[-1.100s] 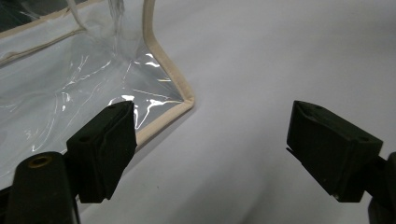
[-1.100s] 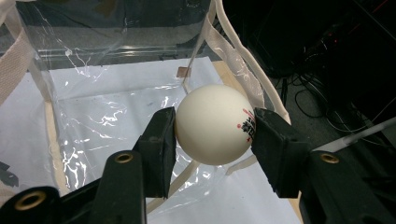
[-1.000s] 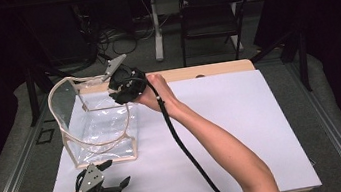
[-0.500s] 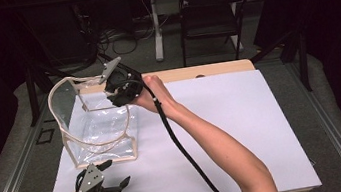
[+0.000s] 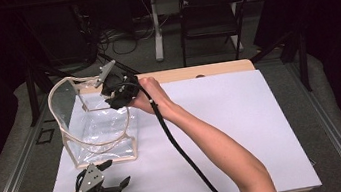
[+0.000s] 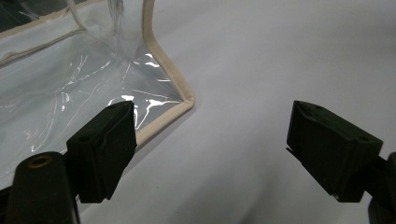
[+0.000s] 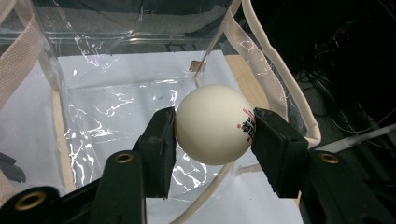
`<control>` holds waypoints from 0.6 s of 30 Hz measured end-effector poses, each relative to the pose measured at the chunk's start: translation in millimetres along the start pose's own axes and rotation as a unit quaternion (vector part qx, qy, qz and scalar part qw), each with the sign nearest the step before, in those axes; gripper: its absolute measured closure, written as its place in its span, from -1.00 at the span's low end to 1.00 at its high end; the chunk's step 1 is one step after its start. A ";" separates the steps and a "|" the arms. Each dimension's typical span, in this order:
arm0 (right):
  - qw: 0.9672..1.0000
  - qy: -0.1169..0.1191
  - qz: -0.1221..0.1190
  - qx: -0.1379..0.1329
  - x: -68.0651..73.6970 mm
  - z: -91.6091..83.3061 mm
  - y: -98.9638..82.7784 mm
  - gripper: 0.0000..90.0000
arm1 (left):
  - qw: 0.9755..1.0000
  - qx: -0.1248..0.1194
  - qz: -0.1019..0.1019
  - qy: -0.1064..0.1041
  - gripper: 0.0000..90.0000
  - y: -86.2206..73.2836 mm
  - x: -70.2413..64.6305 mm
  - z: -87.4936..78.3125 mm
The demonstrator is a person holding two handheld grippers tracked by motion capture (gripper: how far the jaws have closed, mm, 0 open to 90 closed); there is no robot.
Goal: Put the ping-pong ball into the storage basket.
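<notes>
A clear plastic bag (image 5: 98,131) with beige trim and handles stands open on the white table at the left. My right gripper (image 5: 117,96) hovers over the bag's far right rim, shut on a white ping-pong ball (image 7: 215,123) with red and black print. In the right gripper view the ball sits above the bag's open mouth (image 7: 116,98). My left gripper (image 5: 114,177) rests low near the table's front left edge, open and holding nothing. The left gripper view has the bag's near bottom corner (image 6: 184,100) just past the left jaw.
White paper (image 5: 243,126) covers the tabletop, with a wooden strip (image 5: 205,71) along the far edge. Behind the table stand a black chair (image 5: 209,9) and a desk leg among cables on the floor.
My right gripper has shifted slightly left and back with the ball, over the bag's rim. The left gripper has stayed put.
</notes>
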State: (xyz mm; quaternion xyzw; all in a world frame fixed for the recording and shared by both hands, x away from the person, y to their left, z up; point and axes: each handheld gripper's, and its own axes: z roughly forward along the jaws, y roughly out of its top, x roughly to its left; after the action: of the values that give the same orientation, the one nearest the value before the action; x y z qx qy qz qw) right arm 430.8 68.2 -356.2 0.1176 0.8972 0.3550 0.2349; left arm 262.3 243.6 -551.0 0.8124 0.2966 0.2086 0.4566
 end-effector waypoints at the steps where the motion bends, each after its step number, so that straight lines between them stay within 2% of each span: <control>1: 1.000 0.000 0.000 0.003 0.5 0.6 0.5 0.12 | 1.000 0.001 0.000 0.001 -0.64 0.0 0.0 -0.1; 18: 1.000 0.012 -0.012 0.017 7.8 9.1 6.4 0.12 | 1.000 -0.001 -0.001 0.000 -0.64 0.0 0.1 -0.1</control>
State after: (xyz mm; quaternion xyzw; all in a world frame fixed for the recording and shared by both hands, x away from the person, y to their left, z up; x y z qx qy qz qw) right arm 428.9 81.0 -360.2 0.1069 0.9071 0.3384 0.2264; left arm 262.4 243.8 -551.0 0.8119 0.2970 0.2083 0.4575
